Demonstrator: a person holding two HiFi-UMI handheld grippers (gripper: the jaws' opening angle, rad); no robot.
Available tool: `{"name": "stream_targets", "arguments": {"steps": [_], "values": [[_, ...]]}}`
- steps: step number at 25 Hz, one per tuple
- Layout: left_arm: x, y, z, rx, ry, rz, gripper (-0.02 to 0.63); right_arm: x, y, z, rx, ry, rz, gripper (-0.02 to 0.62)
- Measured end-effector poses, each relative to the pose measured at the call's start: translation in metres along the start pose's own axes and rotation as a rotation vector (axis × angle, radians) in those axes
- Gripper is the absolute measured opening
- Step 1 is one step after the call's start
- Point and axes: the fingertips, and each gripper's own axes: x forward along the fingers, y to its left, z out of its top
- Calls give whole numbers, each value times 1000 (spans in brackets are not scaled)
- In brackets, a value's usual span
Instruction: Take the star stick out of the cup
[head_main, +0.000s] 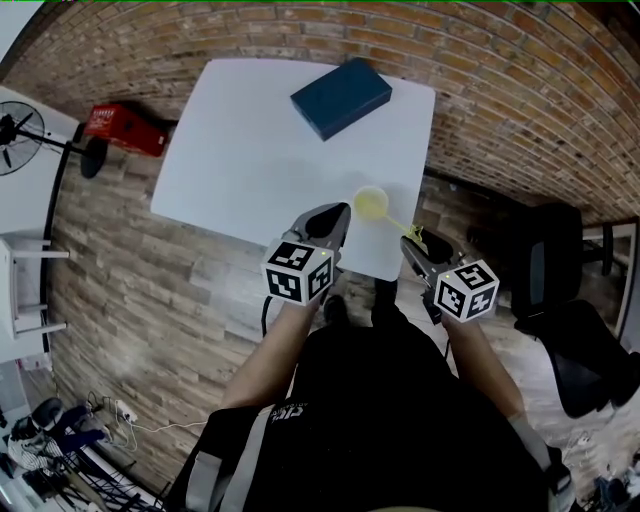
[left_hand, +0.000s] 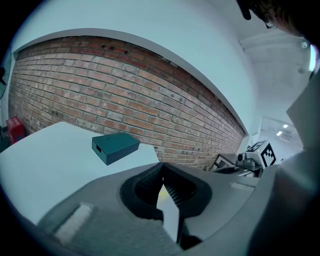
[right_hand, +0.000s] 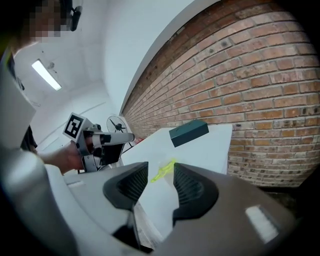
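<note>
Head view, left to right: how far along are we with the task? (first speaker)

Barely begun, we judge. On the white table (head_main: 250, 150), near its front edge, our left gripper (head_main: 342, 215) points toward the cup, its jaws closed together on nothing. Just right of it stands the clear cup (head_main: 370, 204). The yellow-green star stick (head_main: 400, 226) leans out of the cup to the right, with its lower end inside. Our right gripper (head_main: 408, 244) sits by the stick's outer end with its jaws spread wide. In the right gripper view the stick shows ahead in the gap, and neither pad presses on it. (second speaker)

So what is left? (first speaker)

All of it, as we read it: closing on the stick and lifting it clear of the cup. Nothing is gripped yet. (second speaker)

And what can we not make out? (first speaker)

In the left gripper view the gripper's own body covers the cup. Only a pale yellowish glint shows in the slit between the pads, possibly the cup. The cup is so clear that its wall barely shows in the right gripper view, so we cannot tell how deep the stick sits. In the head view the stick's outer end is tiny. We cannot tell whether the right jaw tips touch it or hang just beside it. (second speaker)
</note>
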Motion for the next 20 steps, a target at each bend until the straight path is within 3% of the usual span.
{"name": "stream_targets", "arguments": {"steps": [6,10,16,20], "values": [[-7,4,-4,-13,-1,13,6,8,3,2,-35,23,1,120],[-17,9,-1,-22,-18,26,6,10,5,3,-71,45,-18,40],[-28,16,8,-32,-53,40,6,10,2,11,-126,65,-47,25],[-33,7,11,48,-46,27,6,4,1,22,-149,43,-63,20]]}}
